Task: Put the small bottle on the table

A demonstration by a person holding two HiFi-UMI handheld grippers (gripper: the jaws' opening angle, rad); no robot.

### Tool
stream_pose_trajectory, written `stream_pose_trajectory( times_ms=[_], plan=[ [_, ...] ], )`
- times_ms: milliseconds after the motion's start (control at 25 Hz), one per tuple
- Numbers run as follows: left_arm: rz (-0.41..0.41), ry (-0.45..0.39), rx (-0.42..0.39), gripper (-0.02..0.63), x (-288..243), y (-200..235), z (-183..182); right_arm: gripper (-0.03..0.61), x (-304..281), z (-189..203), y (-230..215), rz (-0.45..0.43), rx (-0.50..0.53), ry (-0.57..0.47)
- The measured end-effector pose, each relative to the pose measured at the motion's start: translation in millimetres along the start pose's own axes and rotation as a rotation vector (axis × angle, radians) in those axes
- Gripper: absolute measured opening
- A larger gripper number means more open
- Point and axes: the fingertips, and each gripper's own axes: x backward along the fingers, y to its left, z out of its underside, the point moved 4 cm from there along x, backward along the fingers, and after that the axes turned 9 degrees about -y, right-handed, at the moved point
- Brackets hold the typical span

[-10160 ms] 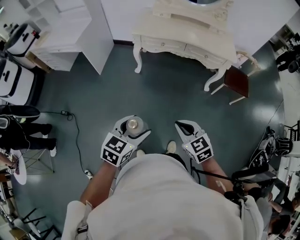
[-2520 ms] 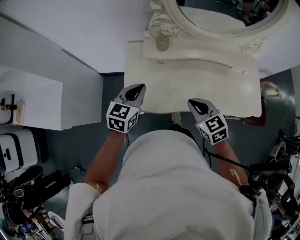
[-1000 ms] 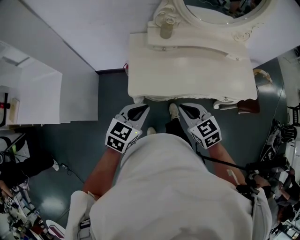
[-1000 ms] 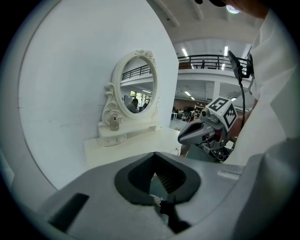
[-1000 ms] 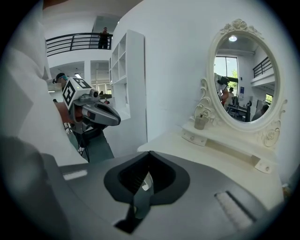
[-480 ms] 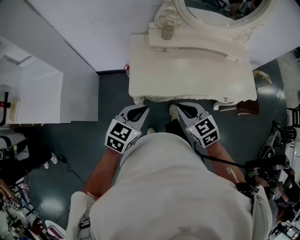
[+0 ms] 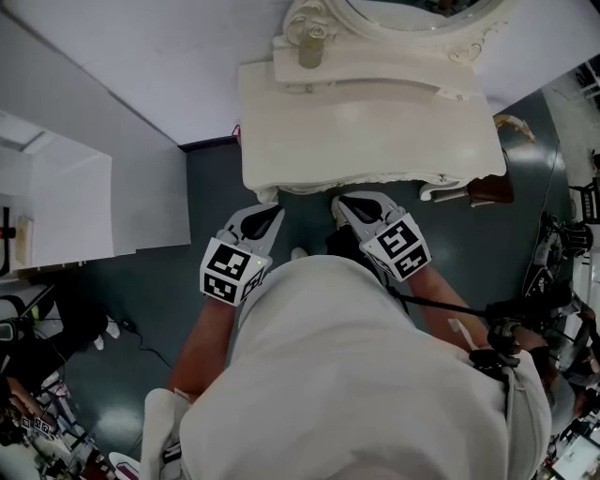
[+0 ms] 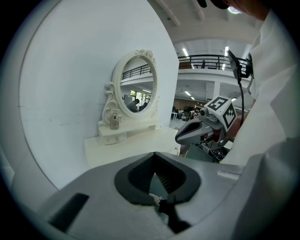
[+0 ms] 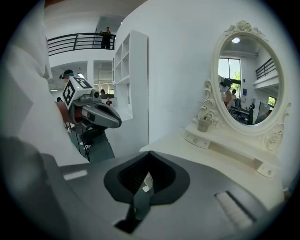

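Note:
The small glass bottle (image 7: 309, 52) stands upright on the raised shelf of the cream dressing table (image 7: 366, 131), at the left foot of the oval mirror (image 7: 412, 9). It also shows far off in both gripper views, as the bottle (image 8: 114, 123) and the bottle (image 9: 204, 123). My left gripper (image 7: 270, 214) hangs shut and empty in front of the table's near edge, over the dark floor. Beside it my right gripper (image 7: 343, 203) is shut and empty too. Each gripper sees the other: the right gripper (image 8: 187, 136) and the left gripper (image 9: 110, 121).
A white shelf unit (image 7: 56, 202) stands against the wall to the left. A dark wooden chair (image 7: 487, 187) is at the table's right end. Cables, gear and people's legs crowd the floor at the left (image 7: 37, 328) and right (image 7: 562, 253) edges.
Ten seconds ago the left gripper held the bottle; now it stands on the table's shelf. Both grippers have drawn back from over the table top and hold still in front of it.

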Motion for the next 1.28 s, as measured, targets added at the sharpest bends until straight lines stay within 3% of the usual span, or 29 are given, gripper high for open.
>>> stream_pose_trajectory(
  times_ms=[920,1280],
  plan=[
    [0.004,0.040,0.018,0.003,-53,-4,-16,0.000,12,10,-48,-0.004,-0.039,-0.007],
    [0.039,0.045,-0.012,0.003,-109,2,-38,0.000,32,17,-96,0.066,-0.076,0.002]
  ],
)
